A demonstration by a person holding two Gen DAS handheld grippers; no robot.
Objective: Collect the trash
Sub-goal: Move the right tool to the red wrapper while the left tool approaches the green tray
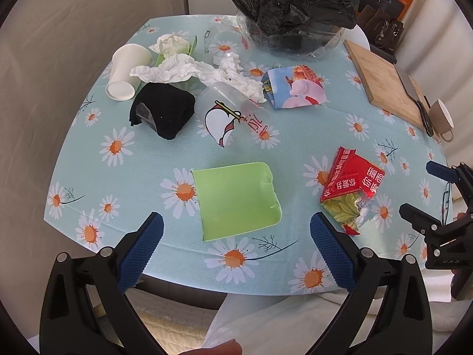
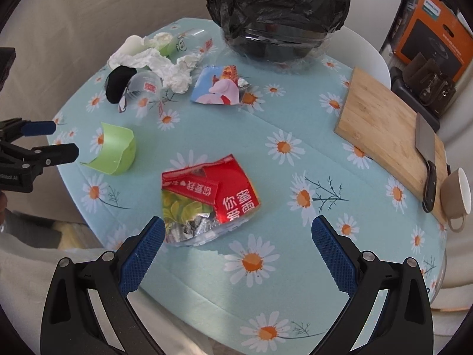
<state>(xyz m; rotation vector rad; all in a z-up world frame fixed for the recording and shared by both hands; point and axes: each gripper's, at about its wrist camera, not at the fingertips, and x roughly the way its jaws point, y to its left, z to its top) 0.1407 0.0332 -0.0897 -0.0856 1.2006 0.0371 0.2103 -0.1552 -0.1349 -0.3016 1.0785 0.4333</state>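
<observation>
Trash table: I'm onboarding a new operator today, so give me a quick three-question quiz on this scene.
1. True or false: the left gripper is shut on the green cup piece.
2. What lies nearest the right gripper? A) red snack wrapper B) beige mug C) cleaver
3. What lines the bin at the table's far edge?

Key: 1 false, both grippers are open; 2 A; 3 a black bag.

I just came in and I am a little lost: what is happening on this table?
A person is clearing trash with two handheld grippers. The left gripper hangs open before a green plastic piece, the right gripper open before a torn red wrapper. Nothing is held yet. The black-lined bin stands at the far edge.
</observation>
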